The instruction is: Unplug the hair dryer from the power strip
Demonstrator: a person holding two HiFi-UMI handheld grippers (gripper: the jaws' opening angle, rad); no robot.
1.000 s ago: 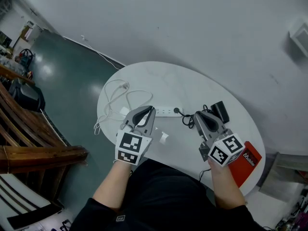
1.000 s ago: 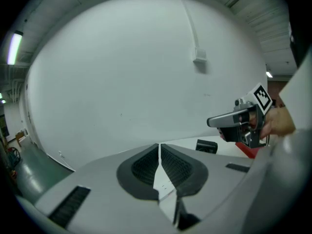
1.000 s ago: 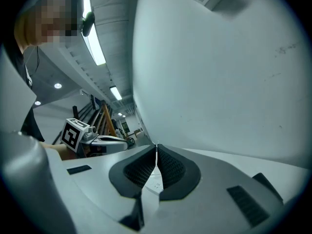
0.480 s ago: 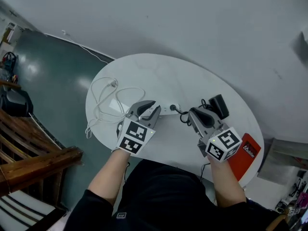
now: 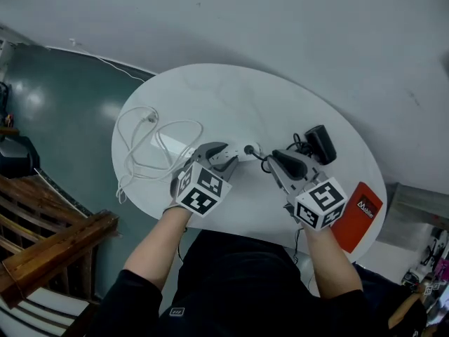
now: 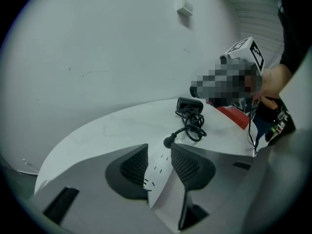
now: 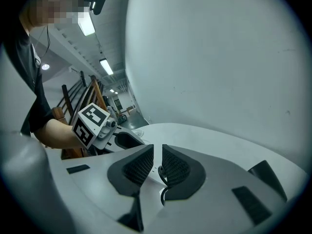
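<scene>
The white power strip [image 5: 237,151] lies mid-table with the hair dryer's black plug [image 5: 248,149] in its right end. From the plug a black cord [image 6: 195,126] runs to the black hair dryer [image 5: 319,142]. My left gripper [image 5: 224,155] is low over the strip with its jaws opening. The strip [image 6: 158,172] lies between its pads, just short of the plug [image 6: 168,141]. My right gripper [image 5: 272,159] is shut and points at the plug from the right. A bit of black cord [image 7: 160,173] shows beneath its tips [image 7: 157,150].
The round white table [image 5: 231,97] stands against a pale wall. A coil of white cable [image 5: 151,142] lies at its left side and a red box [image 5: 358,215] at its right edge. Wooden railing [image 5: 49,248] stands on the floor to the left.
Both grippers have come down toward the table. The left one tipped downward, its jaws went from shut to wide, and it now straddles the power strip. The right one stayed shut.
</scene>
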